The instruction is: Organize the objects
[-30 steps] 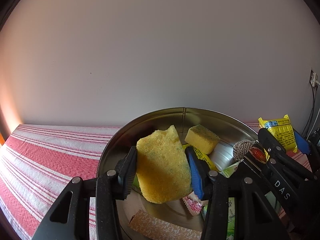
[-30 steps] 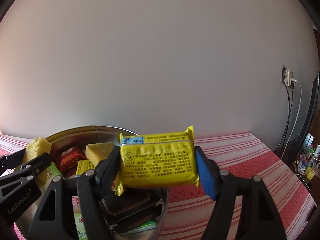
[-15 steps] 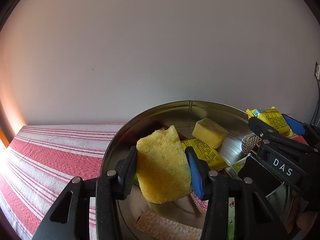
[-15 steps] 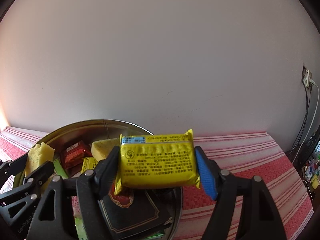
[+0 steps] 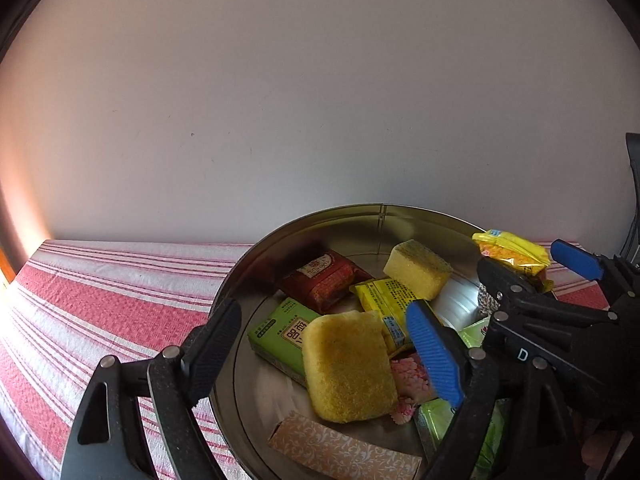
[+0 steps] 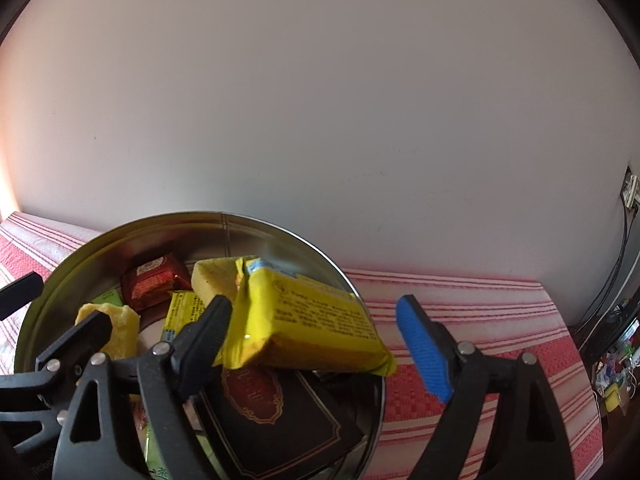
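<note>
Round metal tin [image 5: 304,224] at lower centre of the left view, packed with loose items. Flat yellow sponge [image 5: 348,368] tilted atop a green box [image 5: 280,332], low in frame. Smaller sponge block [image 5: 418,269] farther back, beside a red packet [image 5: 324,280]. Yellow packet [image 6: 308,320] slanted over the tin's right rim, centre of the right view.

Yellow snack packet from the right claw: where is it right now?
In the right wrist view the yellow snack packet sits tilted between the just-opened jaws of the right claw, over the near right rim of the round metal tin, above a dark brown box.
</note>
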Motion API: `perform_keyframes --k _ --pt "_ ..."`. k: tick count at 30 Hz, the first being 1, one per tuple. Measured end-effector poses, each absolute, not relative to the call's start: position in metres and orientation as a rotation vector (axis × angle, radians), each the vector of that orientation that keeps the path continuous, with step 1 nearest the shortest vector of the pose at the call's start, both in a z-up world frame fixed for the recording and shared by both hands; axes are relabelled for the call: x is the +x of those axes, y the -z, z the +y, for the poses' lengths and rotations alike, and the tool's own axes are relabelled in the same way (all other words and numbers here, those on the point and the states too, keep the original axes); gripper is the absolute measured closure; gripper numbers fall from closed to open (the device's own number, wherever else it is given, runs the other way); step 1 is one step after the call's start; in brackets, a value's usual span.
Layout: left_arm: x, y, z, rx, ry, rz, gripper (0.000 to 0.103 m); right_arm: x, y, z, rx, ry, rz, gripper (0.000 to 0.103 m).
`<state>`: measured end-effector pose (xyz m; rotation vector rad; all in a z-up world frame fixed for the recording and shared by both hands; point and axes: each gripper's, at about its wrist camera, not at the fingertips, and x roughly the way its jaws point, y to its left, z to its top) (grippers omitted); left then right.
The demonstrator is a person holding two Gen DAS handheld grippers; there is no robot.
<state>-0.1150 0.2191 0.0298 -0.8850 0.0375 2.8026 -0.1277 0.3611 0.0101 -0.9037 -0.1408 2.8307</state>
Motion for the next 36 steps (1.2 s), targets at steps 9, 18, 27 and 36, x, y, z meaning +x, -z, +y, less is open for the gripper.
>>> perform_keyframes --k 9,18,27,36 --pt "-0.108 -0.031 0.218 -0.871 -2.801 0.028 0.017 -0.123 -0.015 0.363 -0.888 -2.834 -0.141 0.015" --pt "-0.105 -0.032 0.211 -0.867 -2.814 -0.026 0.016 -0.115 -0.02 0.361 -0.862 -2.831 -0.15 0.005" --pt "-0.096 -0.036 0.211 -0.798 -2.859 -0.012 0.016 -0.122 -0.017 0.362 -0.886 -2.846 -0.124 0.002" --pt "-0.09 -0.032 0.205 -0.807 -2.878 -0.001 0.016 -0.116 -0.017 0.354 -0.859 -2.846 -0.121 0.001"
